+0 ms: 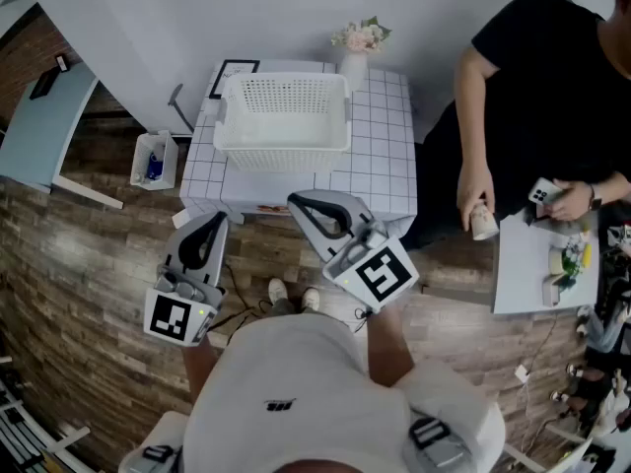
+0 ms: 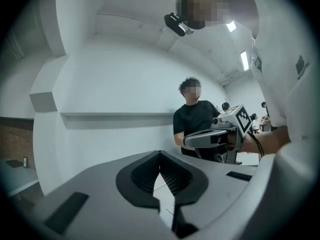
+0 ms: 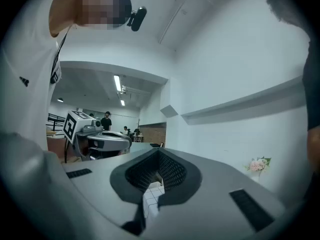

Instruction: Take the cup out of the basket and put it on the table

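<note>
Starting at your left: a small bin (image 1: 155,161) stands on the floor beside the table (image 1: 380,166), and it plays no part in the task. Next comes your left gripper (image 1: 215,223), held low in front of the table edge, jaws pressed together at the tips with nothing between them. Item three, the basket (image 1: 282,151), rests on the table near its back edge, well apart from both grippers. Its inside shows only white mesh as far as the head view reaches, though the near wall hides part of the floor. Item four, your right gripper (image 1: 301,205), is raised just short of the table's front edge, jaws likewise fully closed and empty. A vase (image 1: 353,67) of flowers stands at the table's far corner, clear of the basket. Farthest right, a bystander's hand (image 1: 475,200) holds a small pale cup (image 1: 483,225) off to the side of the table, over the floor. This is probably the task's cup, not yet placed in the basket, though that is a guess. Status: nothing done. You have reached for nothing, lifted nothing and set nothing down. Left to do: open a gripper, reach into the basket, take the cup, and put it on the bare cloth.
</note>
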`<state>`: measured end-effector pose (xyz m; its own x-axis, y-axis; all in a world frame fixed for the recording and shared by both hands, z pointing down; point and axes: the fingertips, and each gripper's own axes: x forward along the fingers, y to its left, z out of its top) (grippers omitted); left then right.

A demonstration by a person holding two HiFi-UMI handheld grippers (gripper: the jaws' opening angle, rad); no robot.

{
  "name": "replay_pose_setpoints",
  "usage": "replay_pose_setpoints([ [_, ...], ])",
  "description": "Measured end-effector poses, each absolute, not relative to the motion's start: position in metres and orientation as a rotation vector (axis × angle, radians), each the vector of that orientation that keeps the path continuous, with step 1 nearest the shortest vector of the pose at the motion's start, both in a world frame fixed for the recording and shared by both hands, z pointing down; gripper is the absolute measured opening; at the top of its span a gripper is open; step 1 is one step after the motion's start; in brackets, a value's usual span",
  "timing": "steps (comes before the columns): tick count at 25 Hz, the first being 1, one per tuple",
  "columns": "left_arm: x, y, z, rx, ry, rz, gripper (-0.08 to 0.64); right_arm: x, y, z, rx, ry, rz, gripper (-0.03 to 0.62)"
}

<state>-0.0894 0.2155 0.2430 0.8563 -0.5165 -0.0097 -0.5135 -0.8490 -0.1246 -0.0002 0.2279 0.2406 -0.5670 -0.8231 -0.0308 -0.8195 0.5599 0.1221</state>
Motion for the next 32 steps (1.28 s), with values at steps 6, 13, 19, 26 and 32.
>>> replay_pose_setpoints([
  [6,-0.08,0.238,0.247,-2.92,0.802,-0.04,0.009,0.007,0.245,0.251,1.435,-2.681,-0.172,0.012],
  [13,-0.077,0.252,0.25,-2.907,0.838,-0.053,0.009,0.003,0.256,0.245,1.402,-2.78,-0.157,0.013],
  [19,-0.082,0.248,0.255,-2.898,0.871,-0.085,0.009,-0.009,0.255,0.248,1.338,-2.804,-0.145,0.014],
  [26,-0.082,0.222,0.26,-2.906,0.861,-0.09,0.009,-0.013,0.229,0.258,1.324,-2.771,-0.131,0.014],
  [32,-0.089,0.179,0.265,-2.938,0.827,-0.063,0.009,-0.018,0.188,0.262,1.329,-2.709,-0.129,0.013],
])
